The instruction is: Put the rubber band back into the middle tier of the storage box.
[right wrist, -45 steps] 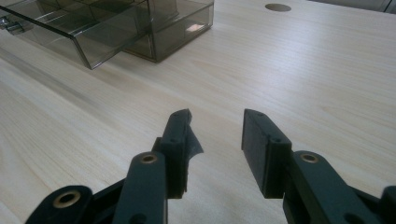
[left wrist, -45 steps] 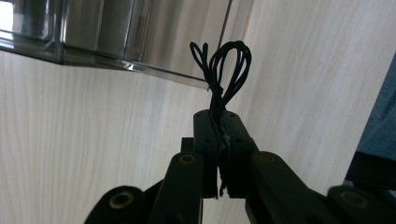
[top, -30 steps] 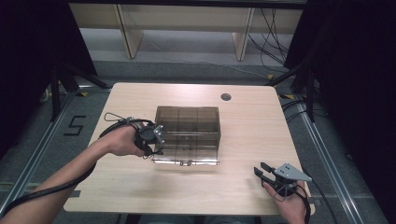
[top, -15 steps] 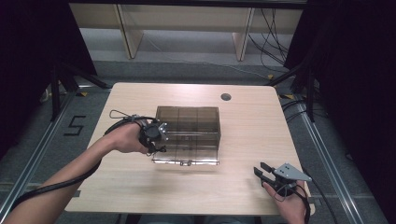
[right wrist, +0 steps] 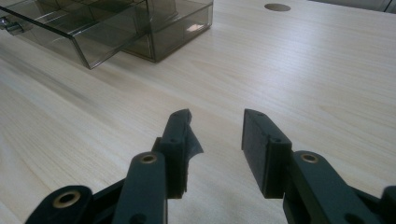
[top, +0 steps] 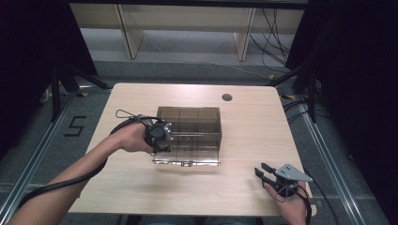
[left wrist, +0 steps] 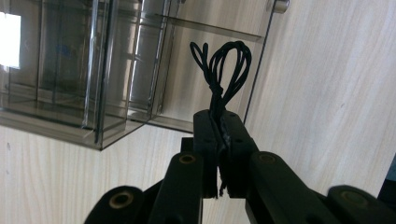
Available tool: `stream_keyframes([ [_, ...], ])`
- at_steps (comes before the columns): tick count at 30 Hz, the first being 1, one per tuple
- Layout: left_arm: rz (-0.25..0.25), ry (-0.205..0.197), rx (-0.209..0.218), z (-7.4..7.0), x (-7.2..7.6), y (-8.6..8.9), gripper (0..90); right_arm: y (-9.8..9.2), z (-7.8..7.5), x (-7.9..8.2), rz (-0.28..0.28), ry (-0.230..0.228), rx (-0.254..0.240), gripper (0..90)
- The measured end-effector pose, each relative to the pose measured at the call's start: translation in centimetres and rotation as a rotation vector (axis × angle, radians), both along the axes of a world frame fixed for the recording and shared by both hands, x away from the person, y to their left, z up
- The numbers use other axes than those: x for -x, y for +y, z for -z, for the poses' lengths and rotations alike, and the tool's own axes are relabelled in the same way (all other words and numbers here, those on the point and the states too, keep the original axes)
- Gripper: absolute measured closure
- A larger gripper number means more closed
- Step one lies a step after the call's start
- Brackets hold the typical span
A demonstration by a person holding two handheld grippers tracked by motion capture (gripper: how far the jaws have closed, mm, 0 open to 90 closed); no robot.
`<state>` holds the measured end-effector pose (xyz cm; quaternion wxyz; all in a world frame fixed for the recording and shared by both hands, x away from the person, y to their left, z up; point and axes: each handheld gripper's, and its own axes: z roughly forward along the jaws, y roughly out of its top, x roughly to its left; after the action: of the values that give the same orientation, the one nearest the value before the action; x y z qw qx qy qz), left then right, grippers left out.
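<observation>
Left claw (left wrist: 218, 140) clamped on a looped black cord (left wrist: 223, 65), poised beside the compartment box (top: 190, 133) for stowing; right claw (right wrist: 215, 135) wide, resting on the bench (top: 244, 197).

A pale wooden table (top: 141, 187) carries a smoky, seemingly plastic drawer box (top: 190, 133).

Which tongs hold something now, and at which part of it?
The left tongs are shut on a black cord, pinched at its knotted end; its loops stick out beyond the tips. The right tongs are open and hold nothing.
</observation>
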<state>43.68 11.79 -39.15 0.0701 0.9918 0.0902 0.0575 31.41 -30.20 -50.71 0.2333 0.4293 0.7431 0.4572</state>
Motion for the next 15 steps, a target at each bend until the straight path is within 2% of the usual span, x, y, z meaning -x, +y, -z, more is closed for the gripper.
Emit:
stream_keyframes([
  [1, 0.003, -0.001, 0.0, 0.1, 0.0, -0.1, 85.9, 0.0, 0.0, 0.0, 0.0, 0.0, 0.0, 62.7],
  [2, 0.001, 0.002, -0.003, 0.1, 0.0, -0.2, 85.9, -0.2, 0.0, -0.2, -0.021, -0.022, 0.015, 62.7],
  [4, 0.004, -0.001, 0.0, 0.2, -0.1, -0.5, 85.9, -0.3, 0.0, -0.2, -0.015, -0.025, 0.013, 62.8],
  [8, -0.008, 0.013, 0.0, 0.4, -0.2, -0.9, 85.9, -0.4, 0.0, -0.2, -0.022, -0.026, 0.015, 62.8],
  [9, 0.002, 0.004, -0.004, 0.4, -0.3, -0.9, 85.9, -0.4, 0.0, -0.2, -0.013, -0.024, 0.011, 62.8],
  [11, -0.015, 0.015, -0.006, 0.6, -0.3, -1.0, 85.9, -0.4, -0.1, -0.2, -0.025, -0.02, 0.018, 62.7],
  [12, 0.003, 0.003, -0.012, 0.7, -0.5, -1.1, 85.8, -0.4, -0.1, -0.2, -0.026, -0.023, 0.021, 62.8],
  [15, -0.004, 0.005, -0.011, 0.8, -0.6, -1.1, 85.8, -0.4, -0.1, -0.2, -0.026, -0.019, 0.018, 62.7],
])
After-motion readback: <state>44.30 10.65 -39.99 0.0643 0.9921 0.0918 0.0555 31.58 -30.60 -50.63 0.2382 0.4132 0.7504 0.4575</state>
